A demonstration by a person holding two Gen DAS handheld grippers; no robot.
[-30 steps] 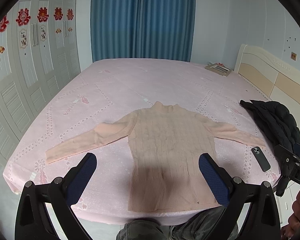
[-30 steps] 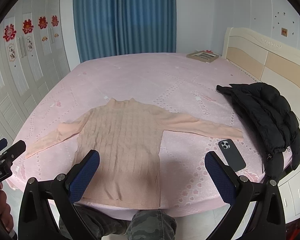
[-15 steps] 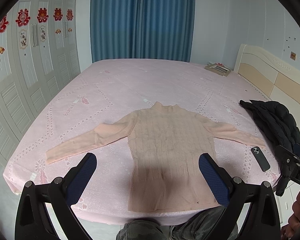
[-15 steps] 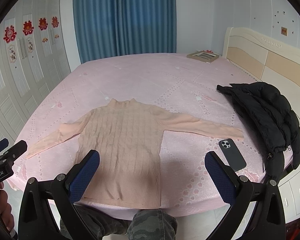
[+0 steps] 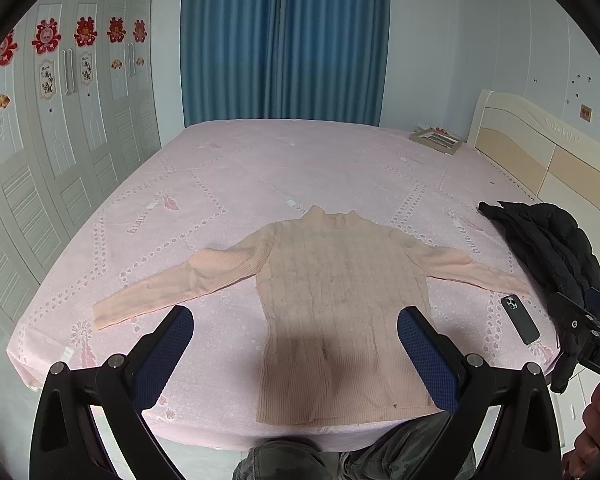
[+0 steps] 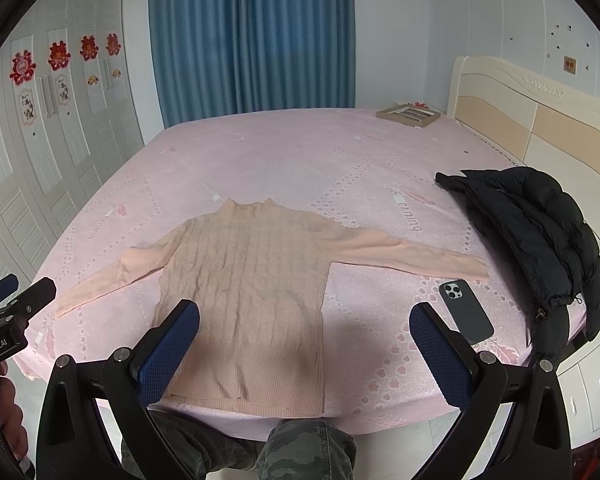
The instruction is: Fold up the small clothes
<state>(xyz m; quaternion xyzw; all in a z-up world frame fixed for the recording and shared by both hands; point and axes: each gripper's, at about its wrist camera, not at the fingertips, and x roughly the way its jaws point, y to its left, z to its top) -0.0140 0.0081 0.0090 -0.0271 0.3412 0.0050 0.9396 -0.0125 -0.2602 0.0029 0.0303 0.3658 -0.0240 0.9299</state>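
Note:
A peach ribbed sweater (image 5: 340, 300) lies flat on the pink bed (image 5: 260, 168), collar away from me, both sleeves spread out sideways. It also shows in the right wrist view (image 6: 248, 280). My left gripper (image 5: 296, 344) is open and empty, held above the sweater's hem near the bed's front edge. My right gripper (image 6: 304, 344) is open and empty, also above the hem, a little to the right. Neither gripper touches the cloth.
A dark phone (image 6: 466, 310) lies on the bed by the right sleeve's cuff. A black puffer jacket (image 6: 540, 224) is piled at the right edge. A flat box (image 6: 410, 114) sits at the far corner by the headboard (image 6: 540, 120). Wardrobes (image 5: 60, 140) stand on the left.
Both views have shifted only slightly. The sweater lies as before and both grippers stay open.

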